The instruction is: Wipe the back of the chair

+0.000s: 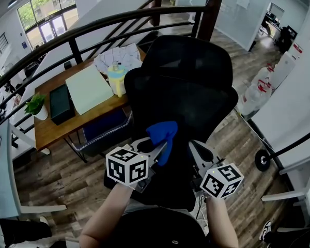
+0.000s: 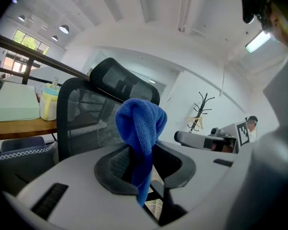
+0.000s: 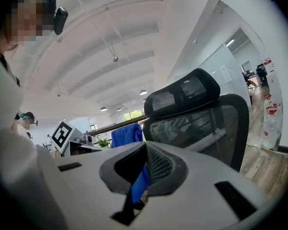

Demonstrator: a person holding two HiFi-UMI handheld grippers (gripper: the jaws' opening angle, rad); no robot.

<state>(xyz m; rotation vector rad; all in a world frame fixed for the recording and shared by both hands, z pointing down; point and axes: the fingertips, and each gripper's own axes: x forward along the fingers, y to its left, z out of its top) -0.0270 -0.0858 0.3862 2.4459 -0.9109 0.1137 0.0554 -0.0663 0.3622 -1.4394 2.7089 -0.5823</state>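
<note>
Wood-floored office, black mesh chair [image 1: 188,81] at centre. Against the chair's backrest, the left gripper [image 2: 144,163] clamps a blue cloth [image 2: 140,123]. Beside the chair, the right gripper [image 3: 145,166] has its jaws pressed together.

Bright daylight from big glass windows [image 1: 45,15] at the head view's upper left, round white ceiling lamps [image 2: 64,28] glowing in the left gripper view, edges bent, corners black, nearest parts blurry.
</note>
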